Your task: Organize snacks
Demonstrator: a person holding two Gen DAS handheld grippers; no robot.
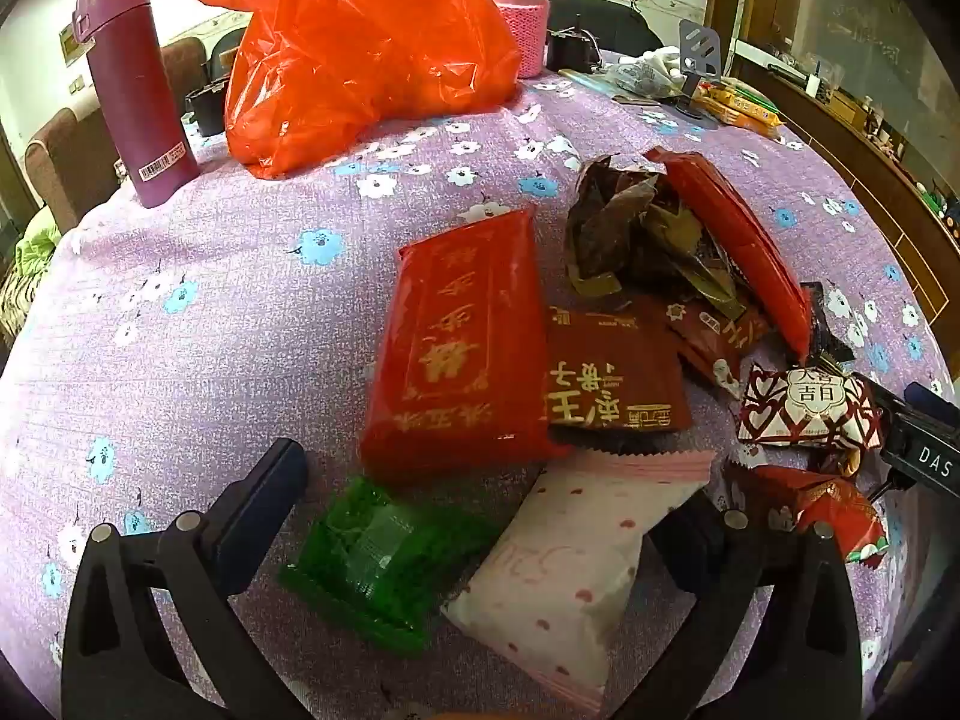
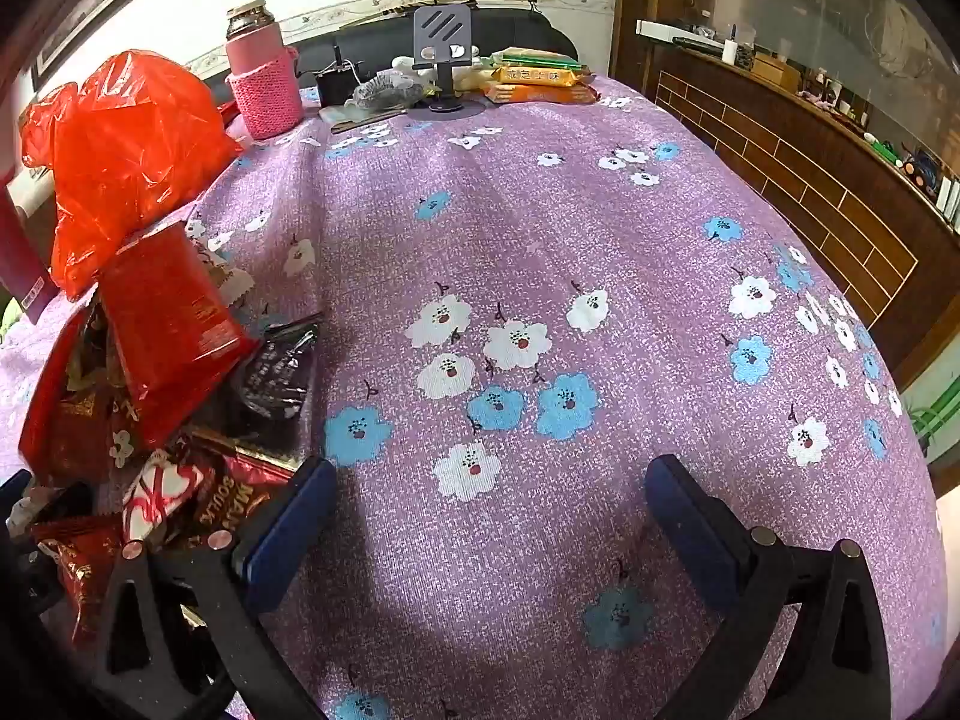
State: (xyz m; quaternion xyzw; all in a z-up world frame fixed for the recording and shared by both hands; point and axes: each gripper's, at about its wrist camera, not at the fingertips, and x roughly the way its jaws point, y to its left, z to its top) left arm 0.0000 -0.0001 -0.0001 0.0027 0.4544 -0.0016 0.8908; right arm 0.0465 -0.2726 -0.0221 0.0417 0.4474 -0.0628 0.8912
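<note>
A pile of snack packets lies on the purple flowered tablecloth (image 1: pixel 228 276). In the left wrist view my left gripper (image 1: pixel 480 516) is open, with a green packet (image 1: pixel 372 564) and a white pink-dotted packet (image 1: pixel 570 564) between its fingers. Beyond them lie a large red packet (image 1: pixel 462 336), a dark red packet (image 1: pixel 612 378), a long red packet (image 1: pixel 738 240) and a heart-patterned packet (image 1: pixel 810 408). My right gripper (image 2: pixel 489 516) is open and empty over bare cloth, with the pile (image 2: pixel 150 360) to its left. The right gripper also shows at the right edge of the left wrist view (image 1: pixel 924 444).
A red plastic bag (image 1: pixel 360 42) stands at the back, beside a maroon flask (image 1: pixel 135 90) and a pink bottle (image 1: pixel 519 6). At the far end stand a phone stand (image 2: pixel 441 42) and yellow biscuit packs (image 2: pixel 540 84). A wooden cabinet (image 2: pixel 810 180) runs along the right.
</note>
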